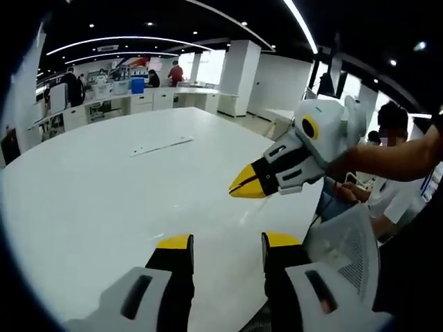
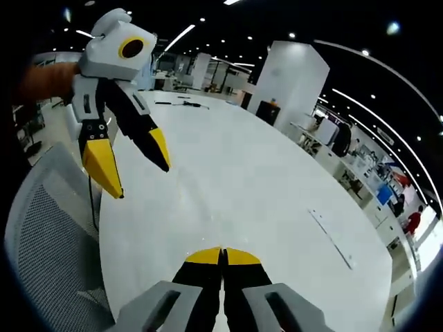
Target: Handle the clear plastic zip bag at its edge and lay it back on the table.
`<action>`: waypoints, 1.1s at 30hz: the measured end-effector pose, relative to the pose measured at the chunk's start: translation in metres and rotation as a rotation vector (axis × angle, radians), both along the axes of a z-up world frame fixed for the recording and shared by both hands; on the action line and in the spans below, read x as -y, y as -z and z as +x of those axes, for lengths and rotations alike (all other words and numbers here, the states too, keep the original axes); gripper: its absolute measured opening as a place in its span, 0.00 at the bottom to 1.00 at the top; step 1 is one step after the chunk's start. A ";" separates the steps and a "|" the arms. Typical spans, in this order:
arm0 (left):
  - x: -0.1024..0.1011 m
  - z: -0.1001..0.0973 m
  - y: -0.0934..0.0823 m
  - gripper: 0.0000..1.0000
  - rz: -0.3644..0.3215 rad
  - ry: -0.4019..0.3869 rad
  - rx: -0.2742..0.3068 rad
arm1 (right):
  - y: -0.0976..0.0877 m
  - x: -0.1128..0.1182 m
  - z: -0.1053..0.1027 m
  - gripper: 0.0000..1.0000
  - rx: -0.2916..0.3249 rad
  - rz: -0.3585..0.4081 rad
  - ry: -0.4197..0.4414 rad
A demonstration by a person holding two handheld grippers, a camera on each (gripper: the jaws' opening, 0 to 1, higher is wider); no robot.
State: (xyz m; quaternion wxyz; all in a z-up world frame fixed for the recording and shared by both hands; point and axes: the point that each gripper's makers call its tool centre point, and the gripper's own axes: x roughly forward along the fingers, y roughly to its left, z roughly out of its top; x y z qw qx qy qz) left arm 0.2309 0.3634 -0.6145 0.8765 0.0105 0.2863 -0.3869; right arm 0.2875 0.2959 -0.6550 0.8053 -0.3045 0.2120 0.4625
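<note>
The zip bag (image 1: 160, 146) is seen flat on the white table (image 1: 104, 207), at twelve o'clock, well away; left gripper (image 1: 227, 243) jaws apart, right gripper (image 2: 223, 257) jaws together; its thin edge risks being missed
</note>
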 end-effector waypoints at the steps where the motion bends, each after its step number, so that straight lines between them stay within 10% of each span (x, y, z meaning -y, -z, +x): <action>1: -0.002 0.000 0.000 0.40 0.001 -0.004 0.002 | 0.002 0.000 0.002 0.00 0.012 -0.005 0.001; 33: -0.031 -0.027 0.012 0.55 0.045 0.038 0.101 | 0.073 -0.008 0.002 0.00 -0.016 -0.073 -0.035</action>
